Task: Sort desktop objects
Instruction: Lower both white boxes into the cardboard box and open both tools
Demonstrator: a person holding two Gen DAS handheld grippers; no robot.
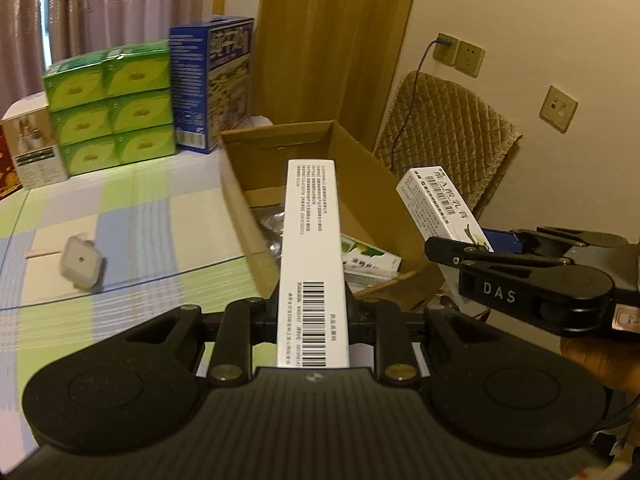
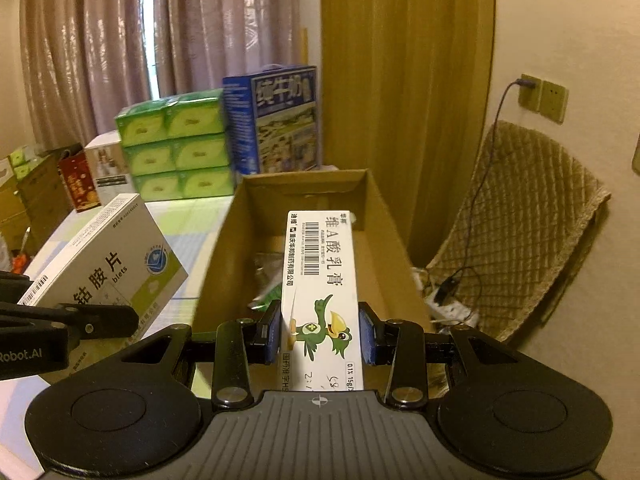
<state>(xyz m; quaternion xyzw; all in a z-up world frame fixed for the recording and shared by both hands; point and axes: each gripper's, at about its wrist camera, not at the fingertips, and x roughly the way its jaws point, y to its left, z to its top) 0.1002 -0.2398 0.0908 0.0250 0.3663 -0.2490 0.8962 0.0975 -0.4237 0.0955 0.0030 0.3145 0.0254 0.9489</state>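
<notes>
My left gripper (image 1: 313,308) is shut on a long white medicine box with a barcode (image 1: 313,248), held above the near edge of an open cardboard box (image 1: 360,184). It also shows in the right wrist view (image 2: 100,272), at the left. My right gripper (image 2: 320,332) is shut on a white ointment box with a green bird (image 2: 320,280), held over the same cardboard box (image 2: 384,232). In the left wrist view that ointment box (image 1: 440,204) shows at the right. Packets and a green-white box (image 1: 368,258) lie inside the carton.
A small grey-white case (image 1: 82,262) lies on the checked tablecloth at the left. Stacked green tissue packs (image 1: 112,104), a blue milk carton (image 1: 212,84) and a white box (image 1: 32,144) stand at the back. A quilted chair (image 2: 520,232) is to the right.
</notes>
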